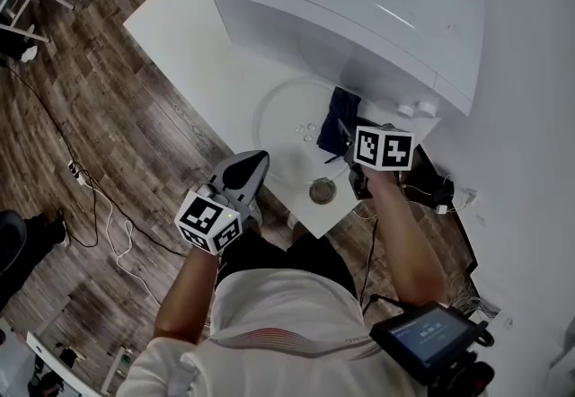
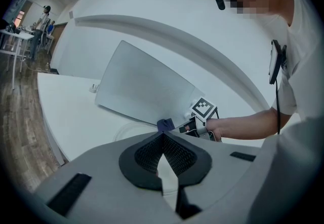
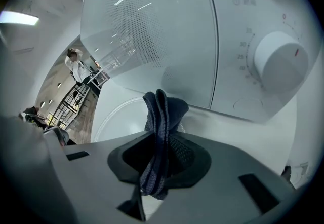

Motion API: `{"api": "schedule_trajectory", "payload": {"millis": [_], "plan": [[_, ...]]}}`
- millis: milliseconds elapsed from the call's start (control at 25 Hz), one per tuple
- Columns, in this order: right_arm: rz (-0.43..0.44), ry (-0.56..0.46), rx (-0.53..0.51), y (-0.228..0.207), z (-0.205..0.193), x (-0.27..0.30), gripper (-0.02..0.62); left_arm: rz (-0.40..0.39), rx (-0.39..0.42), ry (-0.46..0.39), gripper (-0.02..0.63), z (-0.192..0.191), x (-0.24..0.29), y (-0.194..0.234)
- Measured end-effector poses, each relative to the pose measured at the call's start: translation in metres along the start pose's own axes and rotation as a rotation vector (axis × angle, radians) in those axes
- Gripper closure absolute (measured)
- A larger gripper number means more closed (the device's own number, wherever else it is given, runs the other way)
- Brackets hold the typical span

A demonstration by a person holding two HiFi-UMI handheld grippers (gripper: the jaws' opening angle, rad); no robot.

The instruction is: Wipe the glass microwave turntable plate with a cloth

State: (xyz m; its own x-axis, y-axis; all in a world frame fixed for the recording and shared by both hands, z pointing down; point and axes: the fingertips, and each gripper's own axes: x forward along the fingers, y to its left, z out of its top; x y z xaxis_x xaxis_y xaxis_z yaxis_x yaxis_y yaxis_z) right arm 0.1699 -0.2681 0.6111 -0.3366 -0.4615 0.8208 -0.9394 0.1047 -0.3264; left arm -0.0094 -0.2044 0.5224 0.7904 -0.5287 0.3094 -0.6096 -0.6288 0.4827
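My right gripper (image 3: 159, 159) is clenched on the dark blue cloth (image 3: 163, 111) — the fabric is pinched upright between the jaws, with a folded bunch standing past the tips and a tail hanging below them. From the head view, that cloth sits at the right edge of the glass turntable plate (image 1: 286, 117), close to the front of the white microwave (image 1: 359, 9); I cannot tell whether the cloth presses on the glass. The plate lies flat on the white desk (image 1: 193, 49), just in front of the microwave door. My left gripper (image 2: 163, 148) is held off the near edge of the desk, well apart from the plate, with its jaws closed tip to tip and nothing between them. A small round metallic piece (image 1: 322, 190) rests on the desk near the plate's near rim — just beside my right gripper. The microwave's dial knob (image 3: 281, 61) shows to the right of the cloth.
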Motion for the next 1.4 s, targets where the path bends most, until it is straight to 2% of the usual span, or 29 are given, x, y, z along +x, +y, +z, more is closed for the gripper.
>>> {"api": "schedule_trajectory", "payload": {"millis": [120,680,800,1040,1160,1400], "plan": [[-0.017,0.01,-0.021,-0.008,-0.005,-0.006,0.529,0.001,0.005,0.001,0.597,-0.001,0.0,0.0],[-0.065,-0.011,0.01,-0.041,-0.021,-0.033,0.529,0.008,0.023,0.022,0.597,-0.008,-0.002,0.0],[-0.008,-0.042,-0.04,-0.013,-0.019,-0.046,0.529,0.005,0.025,0.012,0.597,-0.005,-0.005,-0.001],[0.182,-0.108,-0.068,0.077,-0.01,-0.068,0.529,0.027,0.032,0.0,0.597,0.002,-0.014,0.006],[0.271,-0.087,-0.064,0.117,-0.017,-0.06,0.529,0.034,0.033,-0.015,0.597,0.004,-0.022,0.008],[0.33,-0.019,-0.103,0.169,-0.036,-0.016,0.529,0.033,0.03,-0.049,0.597,0.006,-0.042,0.013]]}}
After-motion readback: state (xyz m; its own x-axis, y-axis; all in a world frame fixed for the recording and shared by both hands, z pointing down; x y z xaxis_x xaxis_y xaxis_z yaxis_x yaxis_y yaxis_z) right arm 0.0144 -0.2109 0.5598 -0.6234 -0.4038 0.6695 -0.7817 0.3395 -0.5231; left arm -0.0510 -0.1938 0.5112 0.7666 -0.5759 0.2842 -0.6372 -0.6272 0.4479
